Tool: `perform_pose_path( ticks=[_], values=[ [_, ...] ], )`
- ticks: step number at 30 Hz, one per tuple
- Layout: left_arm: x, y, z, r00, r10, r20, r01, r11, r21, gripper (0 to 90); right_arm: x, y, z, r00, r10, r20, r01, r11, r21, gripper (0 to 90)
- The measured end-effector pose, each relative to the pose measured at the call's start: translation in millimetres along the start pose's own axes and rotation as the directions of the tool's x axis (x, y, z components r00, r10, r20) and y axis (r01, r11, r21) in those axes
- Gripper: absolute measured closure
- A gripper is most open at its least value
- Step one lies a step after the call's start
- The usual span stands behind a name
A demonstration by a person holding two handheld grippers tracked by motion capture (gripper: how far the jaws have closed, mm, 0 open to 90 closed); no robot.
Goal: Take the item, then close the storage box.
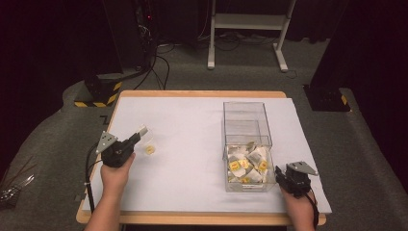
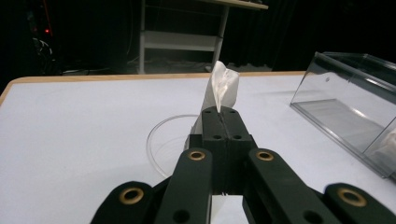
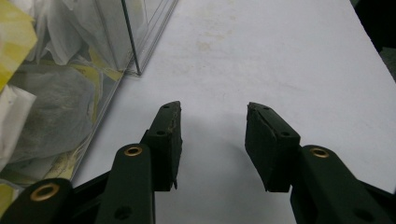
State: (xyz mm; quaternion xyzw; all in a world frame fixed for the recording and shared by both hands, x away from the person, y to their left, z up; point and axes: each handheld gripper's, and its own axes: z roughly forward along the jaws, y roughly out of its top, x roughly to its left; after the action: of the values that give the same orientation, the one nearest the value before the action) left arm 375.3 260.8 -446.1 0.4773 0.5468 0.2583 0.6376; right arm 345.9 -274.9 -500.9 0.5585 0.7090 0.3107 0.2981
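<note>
The left gripper (image 2: 218,122) has its fingers pressed together on a small white paper tea-bag sachet (image 2: 222,86), which stands up crumpled above the tips and hangs over a shallow clear round dish (image 2: 159,140) on the white-covered desk (image 1: 192,144). In the high view that gripper (image 1: 136,138) sits at the left of the desk, with a small yellow tag (image 1: 150,150) lying just beside it; whether a string joins the tag to the sachet is too fine to make out. The right gripper (image 3: 212,140) rests low over bare desk with its fingers wide apart and empty, just beside the front wall of a clear plastic box (image 1: 245,144) stocked with more white-and-yellow sachets (image 1: 246,163). The sachet looks very light, soft and easily crushed or torn, so a gentle pinch on a top corner or the sealed edge, not the filled belly, seems safest; the thin paper may slip or flop when moved. The sachet's lower part is hidden behind the closed fingers, the dish's near rim is cut off by them, and the box's clear walls blur how its contents are stacked.
</note>
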Motion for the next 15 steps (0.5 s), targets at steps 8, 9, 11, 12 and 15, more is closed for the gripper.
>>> perform_pose_path(
  ticks=[8,9,11,12,15],
  values=[
    [3.2,-4.3,1.7,0.9998,-0.001,-0.018,0.001,0.9999,0.010,90.0,-0.1,0.0,0.1,1.0000,0.000,-0.001,0.000,1.000,0.000,56.1],
    [3.1,-4.7,1.9,0.9998,-0.007,-0.021,0.007,0.9999,0.007,90.0,0.0,0.1,0.1,1.0000,-0.002,0.000,0.002,1.000,0.001,56.1],
    [3.1,-5.4,1.9,0.9997,0.001,-0.025,0.000,1.0000,0.009,90.0,0.3,0.1,0.2,1.0000,-0.004,0.000,0.004,1.000,0.003,56.1],
    [3.2,-5.6,1.7,0.9997,0.006,-0.026,-0.006,0.9999,0.011,90.0,0.3,0.1,0.2,1.0000,-0.005,0.000,0.005,1.000,0.003,56.1],
    [2.4,-6.2,1.8,0.9995,0.009,-0.032,-0.008,0.9999,0.011,90.0,0.5,0.2,0.2,1.0000,0.002,-0.001,-0.002,1.000,0.005,56.1]
  ],
)
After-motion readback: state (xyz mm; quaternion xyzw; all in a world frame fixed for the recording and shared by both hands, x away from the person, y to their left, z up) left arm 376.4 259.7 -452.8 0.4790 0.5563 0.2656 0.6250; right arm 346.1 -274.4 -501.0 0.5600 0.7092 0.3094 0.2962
